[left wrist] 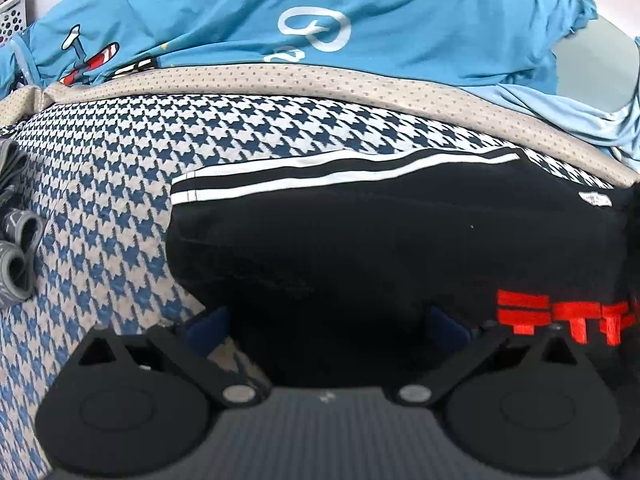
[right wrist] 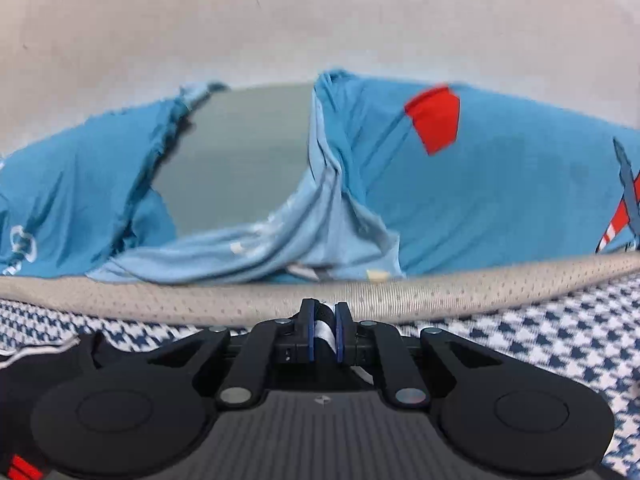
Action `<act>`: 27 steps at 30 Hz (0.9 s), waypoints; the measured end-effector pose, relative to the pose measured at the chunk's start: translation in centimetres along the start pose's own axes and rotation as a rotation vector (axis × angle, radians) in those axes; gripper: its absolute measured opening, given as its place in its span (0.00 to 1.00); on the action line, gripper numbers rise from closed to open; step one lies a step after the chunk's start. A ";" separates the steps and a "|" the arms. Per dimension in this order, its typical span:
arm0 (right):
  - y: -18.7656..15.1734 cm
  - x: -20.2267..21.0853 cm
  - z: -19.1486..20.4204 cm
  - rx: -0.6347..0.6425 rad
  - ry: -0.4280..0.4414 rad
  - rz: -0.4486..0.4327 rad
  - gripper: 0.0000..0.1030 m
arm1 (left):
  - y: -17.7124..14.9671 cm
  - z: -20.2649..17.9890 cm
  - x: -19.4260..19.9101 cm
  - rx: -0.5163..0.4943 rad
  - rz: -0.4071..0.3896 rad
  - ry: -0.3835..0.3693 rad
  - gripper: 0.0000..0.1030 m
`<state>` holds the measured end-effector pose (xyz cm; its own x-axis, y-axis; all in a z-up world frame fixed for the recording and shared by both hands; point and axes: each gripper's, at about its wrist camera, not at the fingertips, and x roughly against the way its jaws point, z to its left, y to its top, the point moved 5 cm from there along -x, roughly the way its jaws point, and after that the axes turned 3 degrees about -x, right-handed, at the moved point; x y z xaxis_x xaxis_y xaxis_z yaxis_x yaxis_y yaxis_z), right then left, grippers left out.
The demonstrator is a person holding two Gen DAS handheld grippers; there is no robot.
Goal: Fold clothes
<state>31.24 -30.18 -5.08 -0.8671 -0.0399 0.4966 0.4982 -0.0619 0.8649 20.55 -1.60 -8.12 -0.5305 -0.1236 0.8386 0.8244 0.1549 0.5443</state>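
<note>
Blue-and-white houndstooth cushion fabric (left wrist: 120, 184) with a beige mesh border (left wrist: 320, 80) is my folding surface, and a bright blue printed sheet (left wrist: 360, 8) lies rumpled beyond it against a pale wall (right wrist: 280, 20). On the cushion sits the black garment with white side stripes and red lettering (left wrist: 360, 232), flattened for folding. My left gripper (left wrist: 326, 322) hangs over its near edge with blue pads spread wide, the black cloth between them, probably lining up a grab. My right gripper (right wrist: 323, 332) is pinched together on a striped bit of that garment near the border, I judge to carry that edge over.
</note>
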 end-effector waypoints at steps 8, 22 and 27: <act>1.0 2.4 -1.7 -0.071 0.009 0.025 0.30 | -0.5 -0.4 0.6 -0.029 0.006 0.000 1.00; 0.9 10.9 -9.0 -0.120 -0.098 0.088 0.37 | -2.3 -0.6 3.8 -0.134 -0.035 -0.074 1.00; 0.0 13.3 -12.0 -0.123 -0.138 0.120 0.38 | -3.1 0.0 4.2 -0.115 -0.021 -0.100 1.00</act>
<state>19.74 -42.67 0.69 -0.7898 0.0817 0.6080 0.5871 -0.1868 0.7877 15.79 -2.55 -6.26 -0.5605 -0.0264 0.8278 0.8268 0.0393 0.5611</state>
